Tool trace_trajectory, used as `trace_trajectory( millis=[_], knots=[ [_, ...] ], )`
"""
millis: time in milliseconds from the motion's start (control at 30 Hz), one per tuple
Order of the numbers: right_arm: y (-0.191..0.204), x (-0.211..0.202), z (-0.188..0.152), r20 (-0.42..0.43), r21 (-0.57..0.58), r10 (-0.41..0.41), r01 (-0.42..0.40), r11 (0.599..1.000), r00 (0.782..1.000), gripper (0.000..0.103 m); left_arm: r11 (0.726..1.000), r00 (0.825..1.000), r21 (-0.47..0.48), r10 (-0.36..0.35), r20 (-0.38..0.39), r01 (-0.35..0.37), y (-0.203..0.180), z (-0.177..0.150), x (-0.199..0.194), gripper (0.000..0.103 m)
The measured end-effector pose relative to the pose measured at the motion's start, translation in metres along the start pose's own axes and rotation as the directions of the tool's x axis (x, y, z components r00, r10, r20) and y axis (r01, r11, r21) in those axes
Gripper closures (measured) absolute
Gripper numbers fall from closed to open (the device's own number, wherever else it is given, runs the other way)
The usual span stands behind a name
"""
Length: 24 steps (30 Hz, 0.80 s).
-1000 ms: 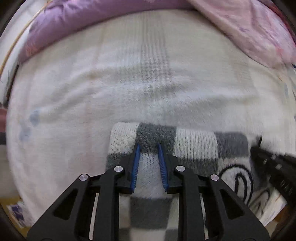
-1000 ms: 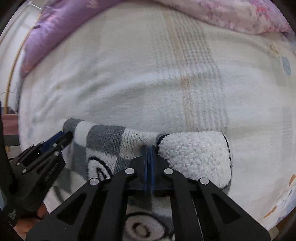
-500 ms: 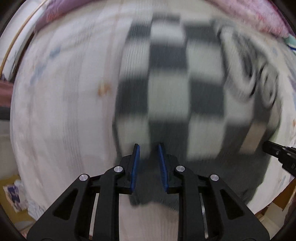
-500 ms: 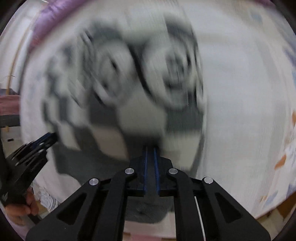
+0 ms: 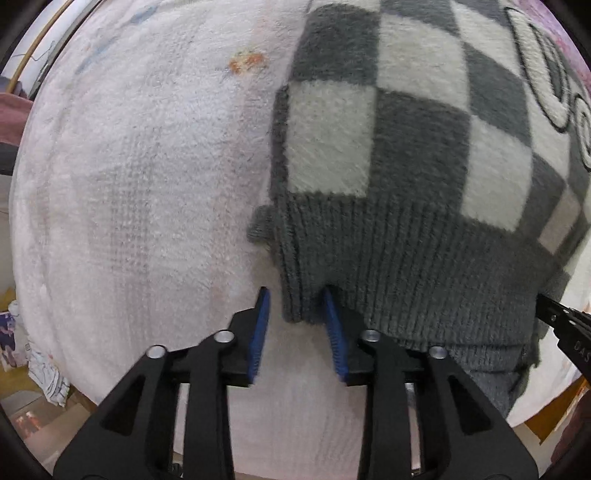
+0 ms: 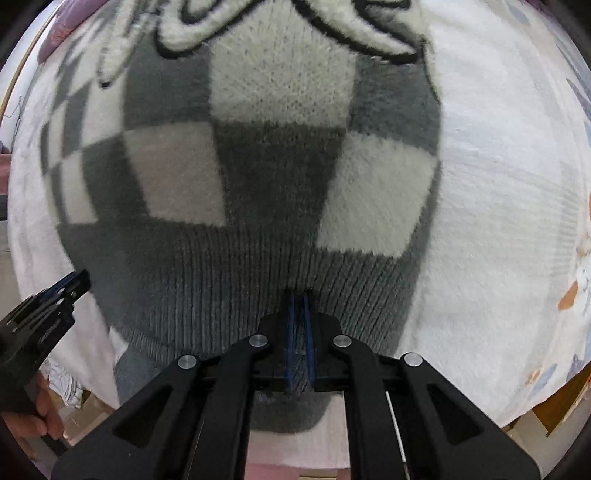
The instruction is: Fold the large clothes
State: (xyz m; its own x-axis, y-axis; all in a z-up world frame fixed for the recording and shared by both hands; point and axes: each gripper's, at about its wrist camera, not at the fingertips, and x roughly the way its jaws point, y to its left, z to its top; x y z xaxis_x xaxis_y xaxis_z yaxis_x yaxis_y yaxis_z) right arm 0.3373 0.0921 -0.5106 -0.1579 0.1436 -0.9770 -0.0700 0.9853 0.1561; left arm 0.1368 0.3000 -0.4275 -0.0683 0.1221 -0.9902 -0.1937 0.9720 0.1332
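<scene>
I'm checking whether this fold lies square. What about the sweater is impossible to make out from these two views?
- Grey-and-cream checkered knit sweater: top and sleeves cut off by the frame edge, both views.
- Near hem in the right wrist view: hidden behind the right gripper.
- Layers underneath: covered by the top layer.
- Left gripper: opening; its contact with the hem corner is unclear.

A fluffy white fleece blanket (image 5: 140,192) with faint grey woven stripes covers the whole surface, carrying a small orange printed motif (image 5: 246,62) at the far left and orange and grey-blue printed figures (image 6: 570,295) along its right edge. Purple fabric (image 6: 55,35) shows at the far left corner, and crumpled white printed paper (image 5: 48,373) lies below the blanket's near left edge.
</scene>
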Motion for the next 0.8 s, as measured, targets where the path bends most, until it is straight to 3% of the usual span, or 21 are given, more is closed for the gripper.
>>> trace_trajectory(
  millis=[100,367,400,433,467,600,800],
  knots=[
    [0.001,-0.002,0.008,-0.045,0.021,0.011,-0.01,1.0,0.999,0.097,1.0,1.0,-0.025,-0.004,-0.002,0.004,0.006,-0.002,-0.001,0.058],
    [-0.021,-0.009,0.018,-0.084,0.118,0.201,-0.191,0.974,0.976,0.093,0.999,0.999,-0.024,0.026,-0.018,-0.027,0.019,0.003,-0.011,0.043],
    [-0.022,-0.012,0.019,-0.085,0.126,0.218,-0.206,0.97,0.972,0.088,0.999,0.999,-0.032,0.025,-0.025,-0.025,0.021,0.004,-0.015,0.04],
    [-0.03,-0.015,0.017,-0.079,0.137,0.253,-0.241,0.961,0.964,0.058,0.999,0.999,-0.035,0.024,-0.031,-0.025,0.023,0.005,-0.018,0.037],
    [-0.037,-0.019,0.014,-0.07,0.147,0.272,-0.26,0.954,0.96,0.01,0.999,0.999,-0.035,0.029,-0.031,-0.03,0.024,0.004,-0.022,0.034],
    [-0.043,-0.052,0.013,0.04,0.125,0.236,-0.239,0.963,0.971,0.008,0.999,1.0,-0.049,0.001,-0.029,-0.003,0.03,0.008,-0.038,0.014],
    [-0.054,-0.087,0.037,0.114,0.085,0.233,-0.243,0.966,0.966,0.008,0.998,0.998,-0.029,-0.054,0.027,0.055,0.036,0.025,-0.064,0.012]
  ],
)
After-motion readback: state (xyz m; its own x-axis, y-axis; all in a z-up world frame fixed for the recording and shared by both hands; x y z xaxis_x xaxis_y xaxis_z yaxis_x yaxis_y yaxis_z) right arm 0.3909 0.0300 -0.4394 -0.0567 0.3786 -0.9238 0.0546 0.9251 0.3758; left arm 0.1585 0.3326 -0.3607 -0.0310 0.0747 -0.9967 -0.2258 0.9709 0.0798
